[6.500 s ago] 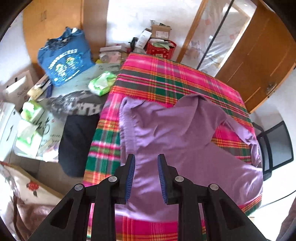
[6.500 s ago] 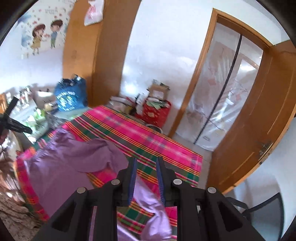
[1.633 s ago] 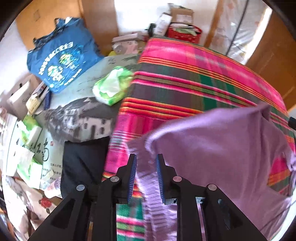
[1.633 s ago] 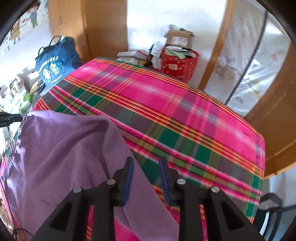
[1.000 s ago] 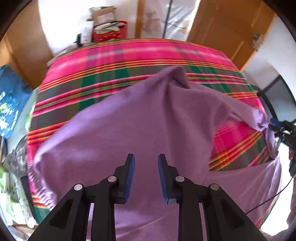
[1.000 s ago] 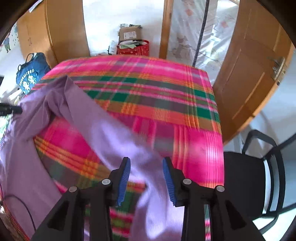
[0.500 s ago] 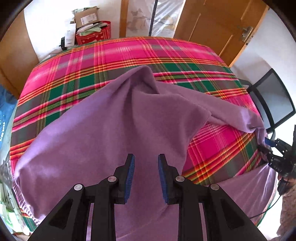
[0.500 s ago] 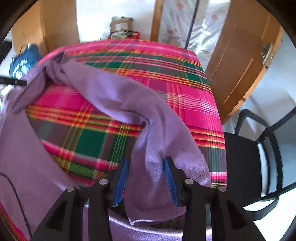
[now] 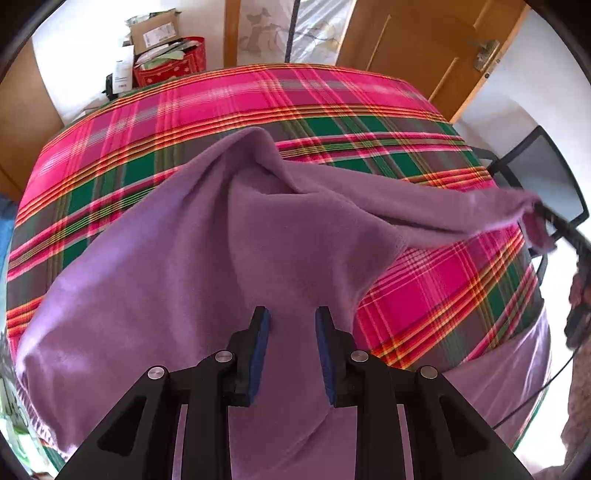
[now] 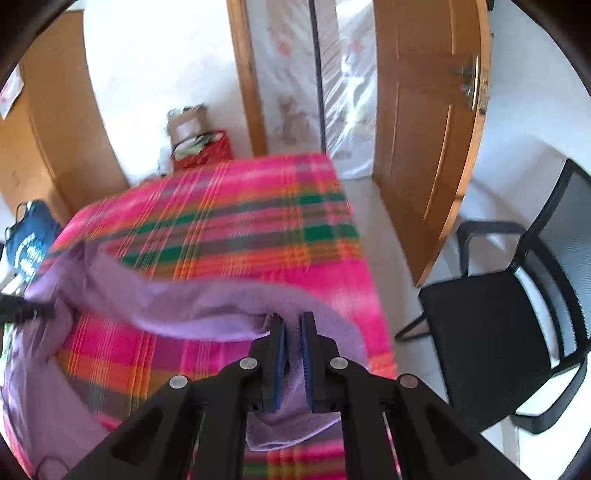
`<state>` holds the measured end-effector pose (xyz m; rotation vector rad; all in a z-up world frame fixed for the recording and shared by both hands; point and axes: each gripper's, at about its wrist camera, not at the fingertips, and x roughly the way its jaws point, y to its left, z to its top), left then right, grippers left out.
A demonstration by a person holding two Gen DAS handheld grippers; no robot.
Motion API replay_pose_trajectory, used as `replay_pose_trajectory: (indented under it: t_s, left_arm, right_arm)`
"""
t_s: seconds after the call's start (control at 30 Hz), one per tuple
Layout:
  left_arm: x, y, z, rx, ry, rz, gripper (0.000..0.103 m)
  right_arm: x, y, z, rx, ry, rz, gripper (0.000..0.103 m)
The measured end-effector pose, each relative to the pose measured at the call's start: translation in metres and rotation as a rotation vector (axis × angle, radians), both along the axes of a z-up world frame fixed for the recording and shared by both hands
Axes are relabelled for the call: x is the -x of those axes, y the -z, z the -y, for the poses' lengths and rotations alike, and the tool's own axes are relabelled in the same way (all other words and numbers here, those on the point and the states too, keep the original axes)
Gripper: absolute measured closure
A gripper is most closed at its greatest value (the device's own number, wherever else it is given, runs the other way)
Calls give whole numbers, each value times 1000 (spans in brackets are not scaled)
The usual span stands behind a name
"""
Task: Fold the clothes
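While my right gripper (image 10: 291, 332) pinches the end of one sleeve of the purple sweatshirt (image 9: 229, 251), its blue pads nearly together with the cloth bunched between them, I see that sleeve stretched in a lifted band over the right edge of the table (image 9: 258, 96), which is covered by a pink, green and orange plaid cloth. From the left wrist camera my left gripper (image 9: 291, 325) hangs just above the body of the garment with its jaws parted and nothing between them; I cannot tell whether the pads touch the fabric. Most of the sweatshirt lies spread across the near half of the table, with a raised fold running towards the middle and a ribbed hem draped over the near left corner. Bare plaid shows under the lifted sleeve and over the whole far half. A black office chair (image 10: 517, 302) stands on the floor off the right edge, beside an open wooden door (image 10: 424, 129). Beyond the far edge sit a red basket (image 9: 170, 64) stuffed with papers and a cardboard box (image 9: 155, 31). The right wrist picture is blurred.
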<state>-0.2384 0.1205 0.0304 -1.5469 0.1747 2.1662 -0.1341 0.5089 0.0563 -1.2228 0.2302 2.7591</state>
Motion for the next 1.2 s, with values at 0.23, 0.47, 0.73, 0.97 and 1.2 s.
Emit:
replay_pose_trajectory:
  t_s: [0.23,0.47,0.73,0.97,1.2]
  left_arm:
    - [6,5,-8,8,15,14,76]
    - [9,9,-8,5,28,35,76]
    - [20,12,-13,0,22,42,76]
    - [47,13,2,-65,-72,70,76]
    - [55,15,4,-80,-114,66,76]
  right_arm:
    - [58,-7,-19,-16,10,-14,94]
    - [90,-6,-60,28,130,-5,94]
    - [129,3,-85,-51,211,52,94]
    - [151,19,-76,-166,242,116,94]
    - [180,24,-69,-286,263,126,94]
